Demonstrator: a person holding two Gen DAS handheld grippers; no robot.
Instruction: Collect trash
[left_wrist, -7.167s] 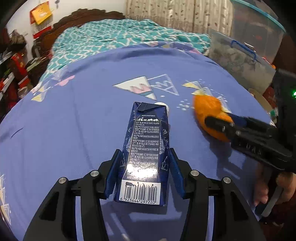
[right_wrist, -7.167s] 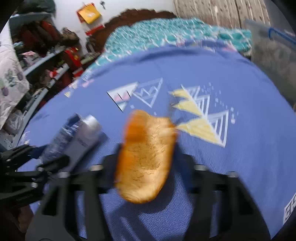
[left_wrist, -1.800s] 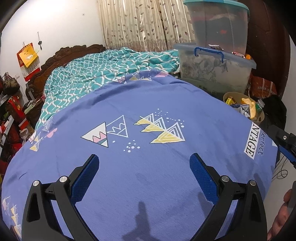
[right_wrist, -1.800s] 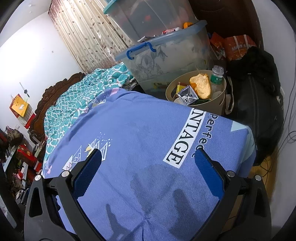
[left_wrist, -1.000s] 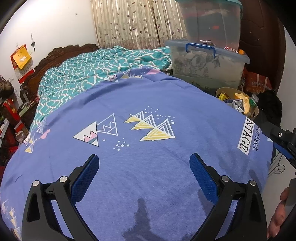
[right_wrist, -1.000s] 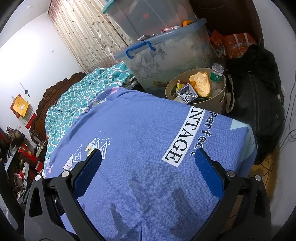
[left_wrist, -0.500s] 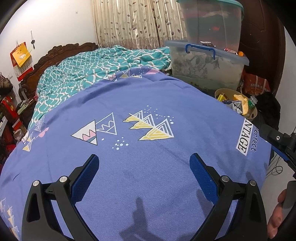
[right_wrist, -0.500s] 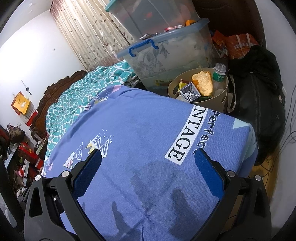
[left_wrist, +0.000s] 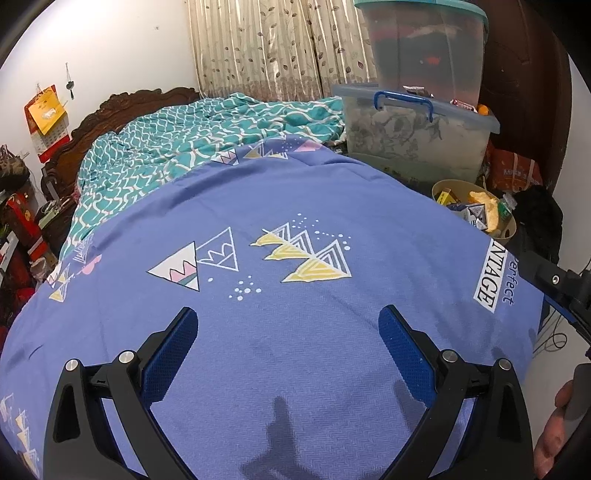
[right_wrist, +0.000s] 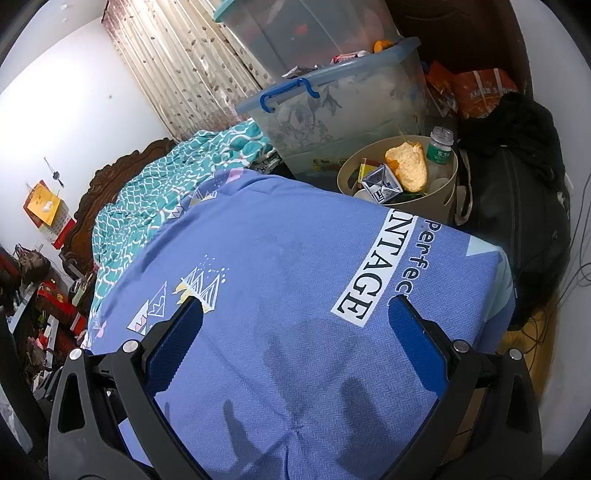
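A beige trash bin (right_wrist: 445, 194) stands on the floor beside the bed's far right corner; it also shows in the left wrist view (left_wrist: 511, 226). In it lie a dark blue milk carton (right_wrist: 380, 183), an orange peel (right_wrist: 408, 166), a clear bottle with a green label (right_wrist: 439, 153) and a small yellow box (right_wrist: 365, 168). My left gripper (left_wrist: 288, 330) is open and empty above the blue bedsheet (left_wrist: 295, 266). My right gripper (right_wrist: 295, 319) is open and empty above the sheet's near right corner.
Two stacked clear storage boxes (right_wrist: 332, 107) stand behind the bin. A black bag (right_wrist: 517, 206) and orange packets (right_wrist: 480, 92) lie right of it. A teal quilt (left_wrist: 207, 136) covers the bed's far end. Shelves with clutter (left_wrist: 18, 229) stand at the left.
The carton and peel, held 7.2 s ago, now lie in the bin and both grippers are open. In the last second both views shifted only slightly.
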